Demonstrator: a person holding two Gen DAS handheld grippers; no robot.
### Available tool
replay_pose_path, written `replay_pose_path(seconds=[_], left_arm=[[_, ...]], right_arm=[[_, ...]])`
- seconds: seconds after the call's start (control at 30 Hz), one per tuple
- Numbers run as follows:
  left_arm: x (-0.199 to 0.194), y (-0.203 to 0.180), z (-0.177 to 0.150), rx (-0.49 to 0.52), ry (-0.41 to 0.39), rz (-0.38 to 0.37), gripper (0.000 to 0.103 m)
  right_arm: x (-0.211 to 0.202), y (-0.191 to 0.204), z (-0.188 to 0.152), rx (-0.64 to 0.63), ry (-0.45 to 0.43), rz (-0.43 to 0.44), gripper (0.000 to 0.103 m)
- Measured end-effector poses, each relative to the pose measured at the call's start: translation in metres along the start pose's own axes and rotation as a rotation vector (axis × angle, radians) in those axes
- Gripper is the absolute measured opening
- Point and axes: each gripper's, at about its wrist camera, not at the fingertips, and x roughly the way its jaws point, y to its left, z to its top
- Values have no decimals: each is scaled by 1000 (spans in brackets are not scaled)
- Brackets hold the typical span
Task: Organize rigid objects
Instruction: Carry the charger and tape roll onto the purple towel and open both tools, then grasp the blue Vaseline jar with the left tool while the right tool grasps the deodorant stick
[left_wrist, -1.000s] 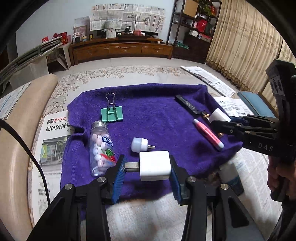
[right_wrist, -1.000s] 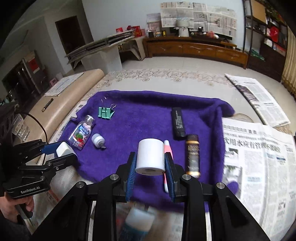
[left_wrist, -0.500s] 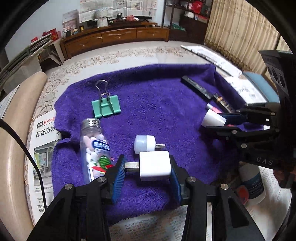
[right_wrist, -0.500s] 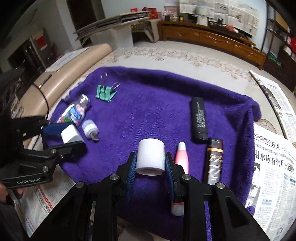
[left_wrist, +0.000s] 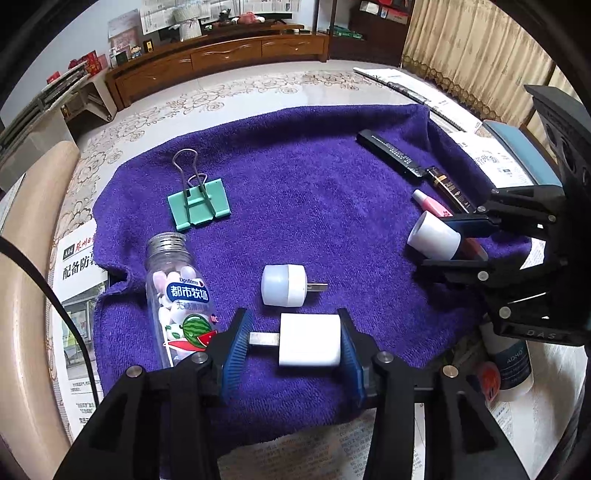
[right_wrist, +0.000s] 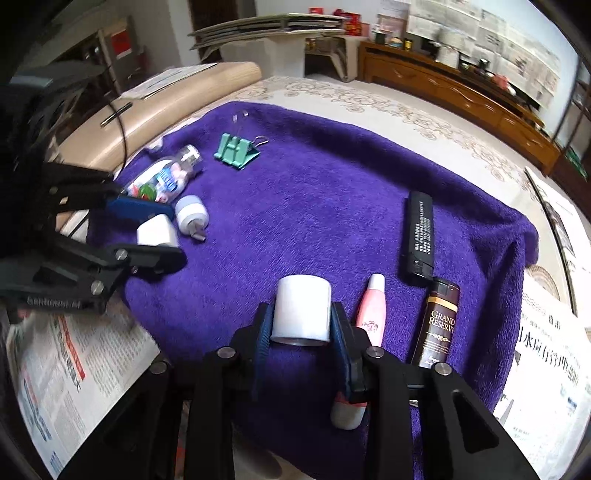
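A purple towel (left_wrist: 314, 184) carries the objects. My left gripper (left_wrist: 291, 332) has a white plug charger (left_wrist: 309, 339) between its pads, low over the towel's near edge. Its jaws are opening, and the pads still touch the charger's side and prongs. Beside it lie a small white USB lamp (left_wrist: 282, 286) and a clear candy bottle (left_wrist: 177, 295). My right gripper (right_wrist: 301, 321) has a white cylinder (right_wrist: 302, 314) between its pads. Those jaws are opening too, pads still on it, next to a pink tube (right_wrist: 373, 314).
A green binder clip (left_wrist: 199, 206) lies at the towel's far left. A black bar (right_wrist: 419, 236) and a brown tube (right_wrist: 437, 321) lie at the right. Newspapers surround the towel. A white bottle (left_wrist: 511, 362) stands off the towel under the right gripper (left_wrist: 439, 240).
Both grippers have sunk toward the towel and tipped further down, each still carrying its object. The white cylinder has come down beside the pink tube.
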Motion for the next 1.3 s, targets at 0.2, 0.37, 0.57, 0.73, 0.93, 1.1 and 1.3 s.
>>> replay_pose_path(seconds=[0.2,0.37,0.57,0.73,0.93,1.1,1.3], left_arm=[[-2,0,-1,-10,4,0,48],[-21,-12,-5,9,-58,33,71],[-59,-31,-20,13,-158,65,100],[-76,-47,-46,-50,-211,33,103],[-61,-71,-78,-88,-171,0,103],[-47,-83,-98,-129,-147,-9,103],[-42,-89,-106,-161,-148,43,103]], right_arm=[[-6,-9,-2,34,31,45,48],[-25,-8,-11,61,-7,28,51],[-67,-5,-29,137,-94,-59,88],[-113,-3,-60,259,-167,-218,103],[-138,-5,-102,372,-179,-268,103],[-143,-8,-135,434,-178,-285,103],[-136,-16,-170,515,-202,-252,103]])
